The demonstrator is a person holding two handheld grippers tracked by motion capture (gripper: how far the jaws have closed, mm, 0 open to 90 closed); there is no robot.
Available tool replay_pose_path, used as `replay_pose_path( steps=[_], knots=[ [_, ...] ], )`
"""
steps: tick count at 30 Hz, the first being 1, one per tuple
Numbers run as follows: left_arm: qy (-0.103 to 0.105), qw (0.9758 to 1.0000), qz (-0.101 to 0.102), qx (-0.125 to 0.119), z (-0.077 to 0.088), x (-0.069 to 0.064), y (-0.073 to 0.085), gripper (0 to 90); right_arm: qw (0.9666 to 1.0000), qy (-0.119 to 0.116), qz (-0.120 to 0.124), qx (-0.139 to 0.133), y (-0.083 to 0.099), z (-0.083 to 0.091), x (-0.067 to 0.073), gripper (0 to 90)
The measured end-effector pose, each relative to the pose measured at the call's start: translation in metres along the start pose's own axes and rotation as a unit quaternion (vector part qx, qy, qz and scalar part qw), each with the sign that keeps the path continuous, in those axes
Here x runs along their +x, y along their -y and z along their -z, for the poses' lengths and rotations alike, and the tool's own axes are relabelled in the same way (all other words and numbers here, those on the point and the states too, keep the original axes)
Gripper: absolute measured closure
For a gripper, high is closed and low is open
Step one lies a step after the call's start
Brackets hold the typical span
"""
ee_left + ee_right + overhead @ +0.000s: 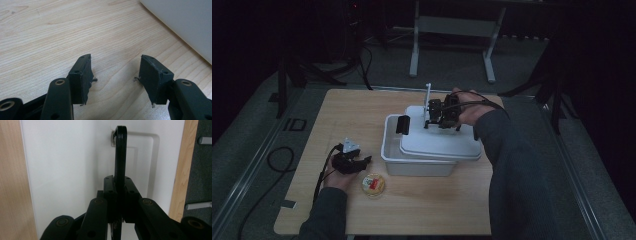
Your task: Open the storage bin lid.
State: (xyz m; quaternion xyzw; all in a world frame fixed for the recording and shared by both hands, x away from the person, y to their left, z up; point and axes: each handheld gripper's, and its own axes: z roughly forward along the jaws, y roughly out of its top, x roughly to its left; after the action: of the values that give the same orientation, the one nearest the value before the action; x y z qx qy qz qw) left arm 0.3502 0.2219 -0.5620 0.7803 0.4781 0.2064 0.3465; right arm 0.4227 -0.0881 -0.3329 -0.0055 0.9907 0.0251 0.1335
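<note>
A white lid (437, 142) lies on a white plastic bin (417, 167), shifted right so that the bin's left end is uncovered. My right gripper (432, 119) is over the lid, shut on the lid's thin black handle (120, 152), which stands between its jaws (120, 180). The white lid (62, 170) lies beneath it. My left gripper (362, 162) rests low on the table left of the bin. Its jaws (115, 72) are open with bare wood between them, and the bin's wall (185, 22) is at the upper right.
A small round container (373, 184) with yellow and red contents sits on the wooden table (362, 110) just right of my left hand. A black clip (403, 124) hangs on the bin's left rim. A thin white upright piece (428, 97) stands behind the lid. Dark floor surrounds the table.
</note>
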Motion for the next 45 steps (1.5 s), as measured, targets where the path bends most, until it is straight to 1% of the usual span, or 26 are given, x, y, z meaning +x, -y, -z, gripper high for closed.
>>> replay_pose_path(
  steps=[3,8,10,11,12,14,21,31,37,41,45],
  knots=[
    [0.000,1.0000,0.002,-0.002,0.000,0.000,0.000,44.0,1.0000,-0.002,-0.004,-0.003,0.003,0.001,0.000,83.9],
    [0.000,1.0000,0.002,-0.002,0.000,0.000,0.000,44.0,0.9997,-0.004,-0.016,-0.017,0.012,0.002,-0.003,84.0],
    [0.000,1.0000,0.002,-0.002,0.000,0.000,0.000,44.0,0.9997,-0.004,-0.019,-0.017,0.014,0.001,-0.003,84.0],
    [0.000,1.0000,0.000,0.000,0.000,0.000,0.000,44.0,0.9997,-0.004,-0.019,-0.017,0.014,0.001,-0.003,84.0],
    [0.000,1.0000,0.000,0.000,0.000,0.000,0.000,44.0,0.9996,-0.005,-0.026,-0.014,0.020,0.000,-0.004,84.0],
    [0.000,1.0000,0.000,0.000,0.000,0.000,0.000,44.0,0.9994,-0.005,-0.031,-0.014,0.024,-0.001,-0.006,84.0],
    [0.000,1.0000,0.000,0.000,0.000,0.000,0.000,44.0,0.9988,-0.002,-0.046,-0.016,0.038,-0.001,-0.008,84.1],
    [0.000,1.0000,0.001,0.000,0.000,0.000,0.000,44.0,0.9981,0.001,-0.060,-0.009,0.052,0.000,-0.007,84.1],
    [0.000,1.0000,0.001,0.000,0.000,0.000,0.000,43.9,0.9973,0.002,-0.074,-0.005,0.067,0.000,-0.006,84.1],
    [0.000,1.0000,0.001,-0.001,0.000,0.000,0.000,43.9,0.9965,0.012,-0.083,-0.004,0.077,0.002,-0.007,84.2],
    [0.000,1.0000,0.001,-0.001,0.000,0.000,0.000,43.9,0.9956,0.015,-0.093,-0.005,0.085,0.005,-0.007,84.2]
  ],
)
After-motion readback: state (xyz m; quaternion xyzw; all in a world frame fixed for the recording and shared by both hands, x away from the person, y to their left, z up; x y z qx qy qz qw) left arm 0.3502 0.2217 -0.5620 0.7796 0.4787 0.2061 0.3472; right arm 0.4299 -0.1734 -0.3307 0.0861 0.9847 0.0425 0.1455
